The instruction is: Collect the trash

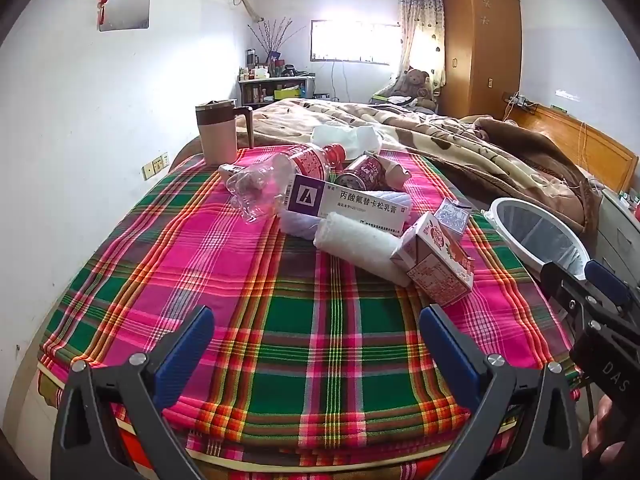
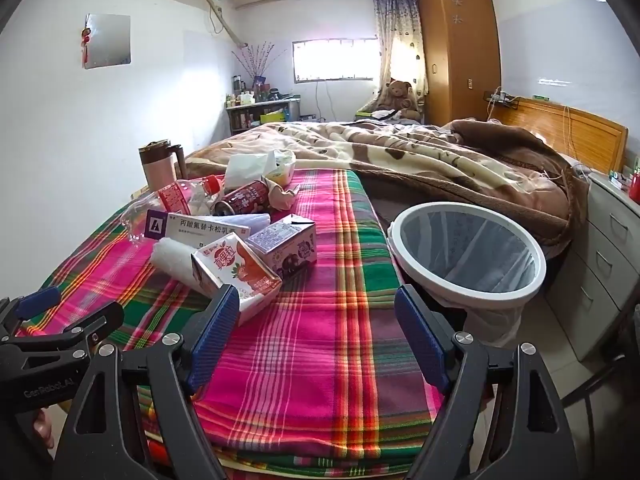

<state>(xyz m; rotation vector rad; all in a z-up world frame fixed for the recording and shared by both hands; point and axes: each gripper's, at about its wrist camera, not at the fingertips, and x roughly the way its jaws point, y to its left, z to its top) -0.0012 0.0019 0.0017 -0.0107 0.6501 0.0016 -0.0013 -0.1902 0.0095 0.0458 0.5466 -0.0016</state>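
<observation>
while we hold left gripper (image 1: 316, 338) and right gripper (image 2: 318, 320) wide, empty, trash heap (image 1: 352, 216) unpicked; white-rimmed lined bin (image 2: 468, 252) looks empty.

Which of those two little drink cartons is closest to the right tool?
The strawberry carton: red and white, it lies beside the right tool's left finger, while the purple carton sits behind it.

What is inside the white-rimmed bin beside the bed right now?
The bin holds only a pale liner; no trash shows on the visible inner wall. Its bottom is hidden behind the near rim, so anything lying there cannot be seen.
</observation>
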